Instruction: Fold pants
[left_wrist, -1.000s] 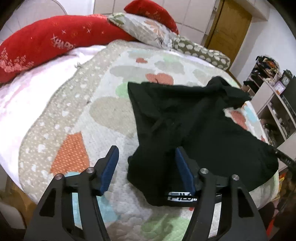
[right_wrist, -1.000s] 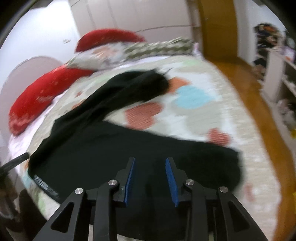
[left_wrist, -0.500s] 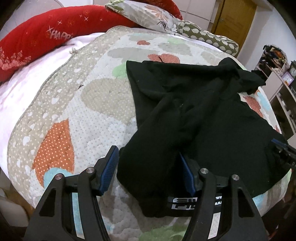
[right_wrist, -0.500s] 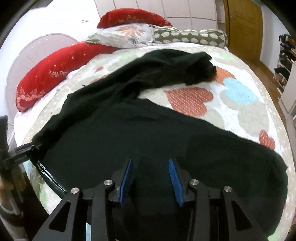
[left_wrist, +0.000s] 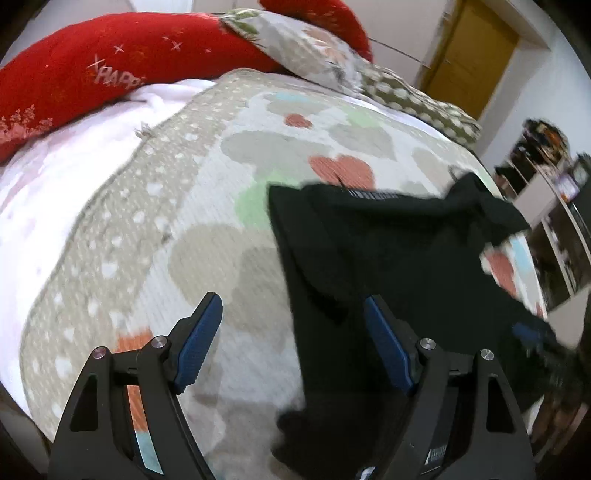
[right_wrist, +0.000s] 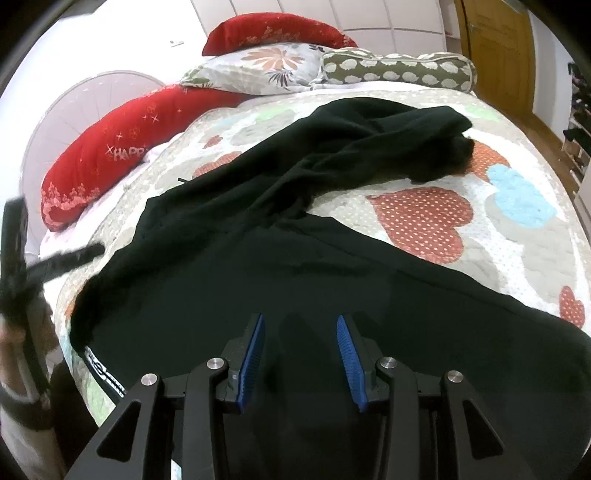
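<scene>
Pants (right_wrist: 280, 258), black, lie spread on the heart-print quilt (right_wrist: 421, 221) of the bed. In the right wrist view the waistband end, with a white-lettered band (right_wrist: 101, 373), sits at the near left edge of the quilt. One leg runs from there across the near edge toward the right. The other leg (right_wrist: 369, 136) angles away up the quilt toward the pillows and ends in a bunched heap beside an orange heart. The two legs thus form a V that opens to the right, and a red dotted heart shows in the gap between them.

Right gripper (right_wrist: 301, 350): jaws parted a moderate way, blue pads (right_wrist: 251, 354) bare, nothing between them. It hovers over the near leg; contact with the cloth cannot be told from this angle.

Left gripper (left_wrist: 291, 347): jaws wide apart and holding nothing. Its left pad (left_wrist: 199, 341) is over bare quilt (left_wrist: 147, 206), its right pad over the black cloth (left_wrist: 388, 266), so the fabric edge runs between the fingers. The left wrist view is motion-blurred, so fine folds are not legible.

Beyond the pants, at the head of the quilt: a long red bolster lettered "HAPP" (right_wrist: 122, 147), a floral pillow (right_wrist: 258, 66), a green roll pillow with white spots (right_wrist: 399, 68) and a second red cushion (right_wrist: 273, 31). A wooden door (right_wrist: 495, 48) stands past the quilt's far right corner.
</scene>
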